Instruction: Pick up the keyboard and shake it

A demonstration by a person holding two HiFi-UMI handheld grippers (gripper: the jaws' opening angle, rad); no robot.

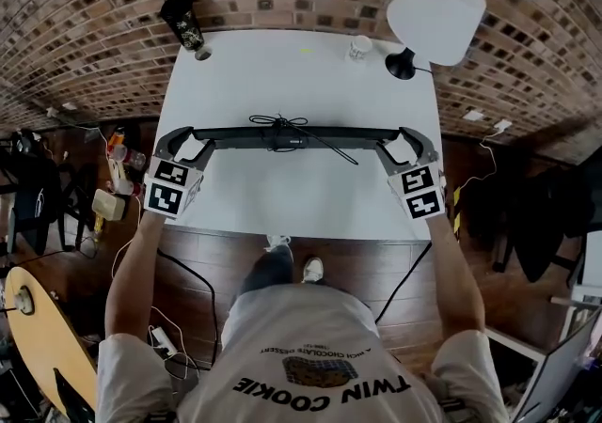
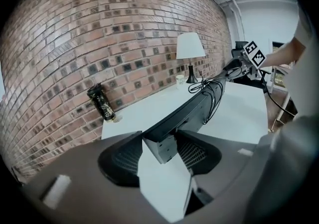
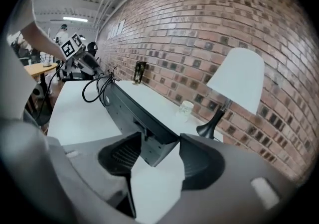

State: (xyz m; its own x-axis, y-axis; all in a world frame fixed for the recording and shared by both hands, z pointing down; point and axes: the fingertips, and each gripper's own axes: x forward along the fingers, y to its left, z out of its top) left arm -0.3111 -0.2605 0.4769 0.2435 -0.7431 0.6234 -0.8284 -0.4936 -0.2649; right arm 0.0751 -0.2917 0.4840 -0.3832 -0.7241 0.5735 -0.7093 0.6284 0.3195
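Note:
A long black keyboard hangs on edge over the white table, with its coiled cable bunched at its middle. My left gripper is shut on its left end, and my right gripper is shut on its right end. In the left gripper view the keyboard runs away from the gripper, its end wedged between both pads. The right gripper view shows the same: the keyboard's end sits pinched in the right gripper. The keys' side is hidden.
A white-shaded lamp on a black base stands at the table's far right corner, with a small cup beside it. A dark patterned can stands at the far left corner. A brick wall runs behind the table. The person's feet show below its near edge.

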